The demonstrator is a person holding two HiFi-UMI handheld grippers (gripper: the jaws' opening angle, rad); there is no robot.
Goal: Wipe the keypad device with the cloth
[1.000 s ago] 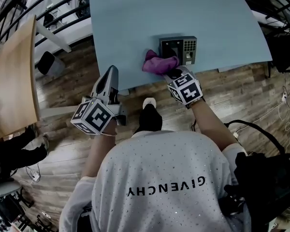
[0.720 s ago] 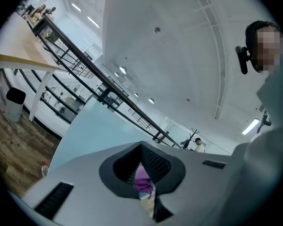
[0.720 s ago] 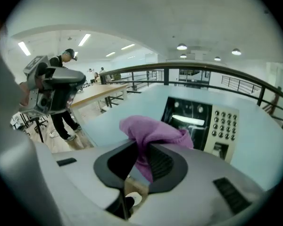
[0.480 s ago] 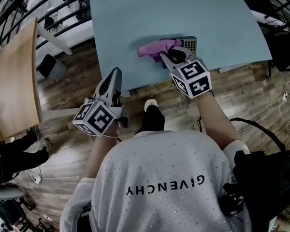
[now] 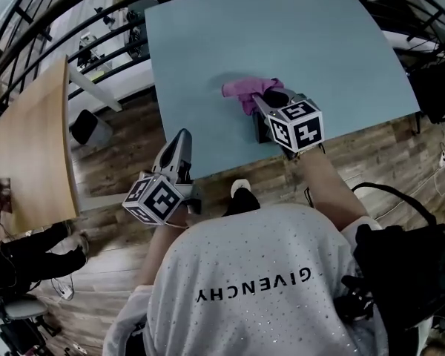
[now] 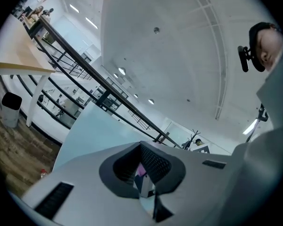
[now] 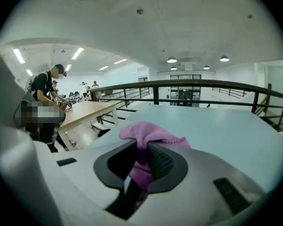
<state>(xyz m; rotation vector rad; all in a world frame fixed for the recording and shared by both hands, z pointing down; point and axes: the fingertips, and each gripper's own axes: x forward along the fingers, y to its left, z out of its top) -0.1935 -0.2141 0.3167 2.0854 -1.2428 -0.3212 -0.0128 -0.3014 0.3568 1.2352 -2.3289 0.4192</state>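
A pink cloth [image 5: 245, 89] lies bunched on the light blue table [image 5: 282, 28]. My right gripper [image 5: 265, 97] is shut on it, and in the right gripper view the cloth [image 7: 151, 133] spills up from between the jaws of the right gripper [image 7: 144, 166]. The keypad device is almost wholly hidden under that gripper; only a dark edge [image 5: 259, 128] shows beside the marker cube. My left gripper [image 5: 181, 138] hangs off the table's front edge over the floor. Seen in its own view, the left gripper [image 6: 144, 182] is shut with nothing in it.
A wooden table [image 5: 30, 147] stands at the left with a black bin [image 5: 84, 128] beside it. Railings [image 5: 59, 6] run behind. A black bag [image 5: 408, 251] lies on the floor at the right. A person [image 7: 47, 107] leans over the wooden table.
The right gripper has carried the cloth from the device's lower left up and across it. The head view has tilted, so the table sits lower. The left gripper has stayed off the table's edge.
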